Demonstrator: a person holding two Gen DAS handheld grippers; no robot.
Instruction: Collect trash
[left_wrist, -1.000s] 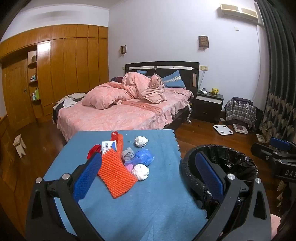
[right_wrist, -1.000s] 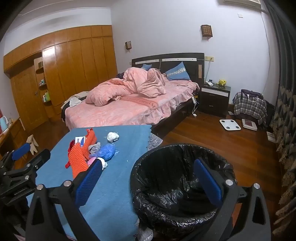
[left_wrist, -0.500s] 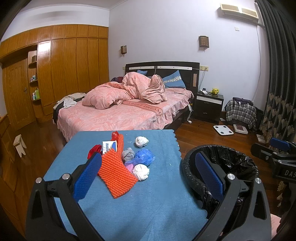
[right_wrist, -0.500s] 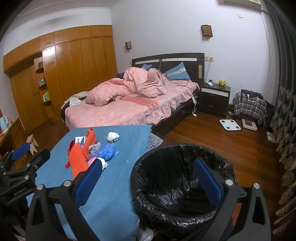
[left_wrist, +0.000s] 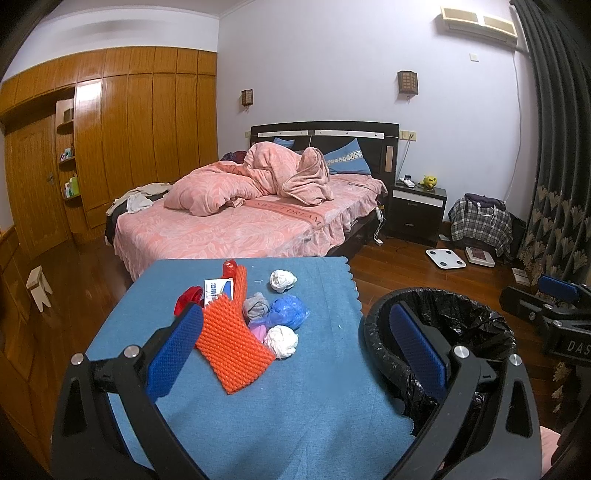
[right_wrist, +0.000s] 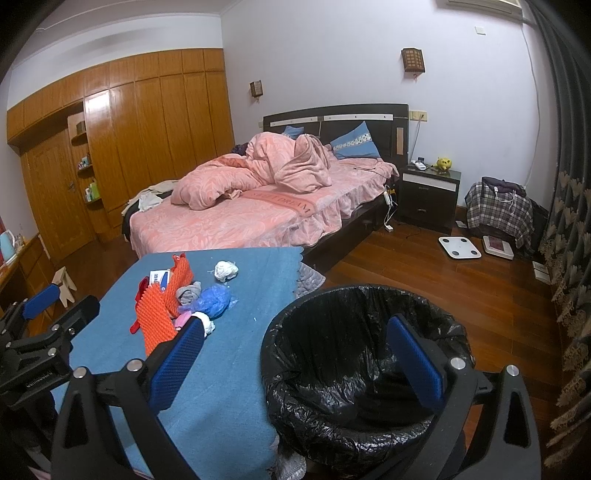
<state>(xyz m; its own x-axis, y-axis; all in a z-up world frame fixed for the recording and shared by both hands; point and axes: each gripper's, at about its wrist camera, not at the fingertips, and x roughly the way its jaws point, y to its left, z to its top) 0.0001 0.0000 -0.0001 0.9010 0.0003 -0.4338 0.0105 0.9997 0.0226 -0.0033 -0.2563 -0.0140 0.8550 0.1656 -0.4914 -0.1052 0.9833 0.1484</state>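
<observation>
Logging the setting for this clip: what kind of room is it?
A home bedroom: a bed with a rumpled pink duvet, a nightstand beside it, and a wooden wardrobe wall.

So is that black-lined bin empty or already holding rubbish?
Looks empty: inside the bin only bare black liner shows, though its very bottom is partly hidden.

Almost nothing has changed: the right gripper (right_wrist: 295, 358) has drifted very slightly, nudging its view leftward.
</observation>
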